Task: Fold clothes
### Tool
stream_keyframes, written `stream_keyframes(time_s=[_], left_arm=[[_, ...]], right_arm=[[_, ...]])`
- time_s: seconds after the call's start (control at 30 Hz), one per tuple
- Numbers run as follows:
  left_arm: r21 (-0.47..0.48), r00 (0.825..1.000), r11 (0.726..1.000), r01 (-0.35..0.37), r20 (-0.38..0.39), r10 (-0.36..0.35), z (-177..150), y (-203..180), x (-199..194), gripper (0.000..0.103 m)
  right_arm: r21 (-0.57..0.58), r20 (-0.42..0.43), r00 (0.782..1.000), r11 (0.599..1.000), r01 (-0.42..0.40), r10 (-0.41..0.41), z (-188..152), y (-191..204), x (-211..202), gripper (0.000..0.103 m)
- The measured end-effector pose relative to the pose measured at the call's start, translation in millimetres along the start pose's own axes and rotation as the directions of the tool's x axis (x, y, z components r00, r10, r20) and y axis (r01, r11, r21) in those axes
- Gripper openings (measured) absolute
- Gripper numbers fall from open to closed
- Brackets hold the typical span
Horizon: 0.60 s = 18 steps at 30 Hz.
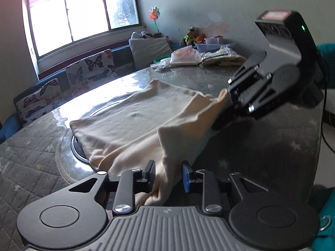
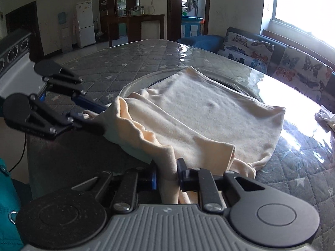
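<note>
While the cream shirt (image 1: 134, 119) lies across the table (image 1: 31, 167) mid-frame, the left gripper (image 1: 167, 177) and right gripper (image 2: 166, 174) each pinch its near edge.

One cream cotton garment (image 1: 134, 123) lies at the frame's centre on one grey quilted star-patterned table (image 1: 31, 163). Two black two-finger grippers clamp it: the left gripper (image 1: 168, 176) at bottom centre, the right gripper (image 1: 222, 113) at the right. Three butterfly-print cushions (image 1: 92, 69) line the left; one grey pillow (image 1: 149, 51) sits above centre.
</note>
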<state>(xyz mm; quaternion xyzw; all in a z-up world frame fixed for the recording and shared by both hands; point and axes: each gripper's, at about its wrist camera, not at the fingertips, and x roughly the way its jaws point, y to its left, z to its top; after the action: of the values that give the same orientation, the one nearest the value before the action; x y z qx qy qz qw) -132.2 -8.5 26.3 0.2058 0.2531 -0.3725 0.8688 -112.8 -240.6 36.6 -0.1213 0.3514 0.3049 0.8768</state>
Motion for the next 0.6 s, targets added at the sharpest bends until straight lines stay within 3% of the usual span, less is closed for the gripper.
stream_keyframes(time_s=[0.07,0.2,0.37,0.6], left_arm=[[0.039,0.999,0.999,-0.033,0.001,0.033,-4,-3,0,0.043],[0.087,0.998,0.994,-0.059,-0.008,0.06,-10,-4,2,0.043],[0.085,0.998,0.995,-0.057,-0.021,0.059,-12,4,7,0.017],[0.032,0.999,0.999,-0.042,0.018,0.042,-2,13,-9,0.011]], right_arm=[[-0.004,0.001,1.0,1.0,0.004,-0.004,2,1,-1,0.017],[-0.015,0.003,1.0,1.0,0.019,-0.019,1,3,-1,0.017],[-0.055,0.013,0.999,0.997,0.048,-0.048,-5,12,-2,0.017],[-0.078,0.05,0.997,0.995,0.066,-0.062,-7,22,-11,0.011]])
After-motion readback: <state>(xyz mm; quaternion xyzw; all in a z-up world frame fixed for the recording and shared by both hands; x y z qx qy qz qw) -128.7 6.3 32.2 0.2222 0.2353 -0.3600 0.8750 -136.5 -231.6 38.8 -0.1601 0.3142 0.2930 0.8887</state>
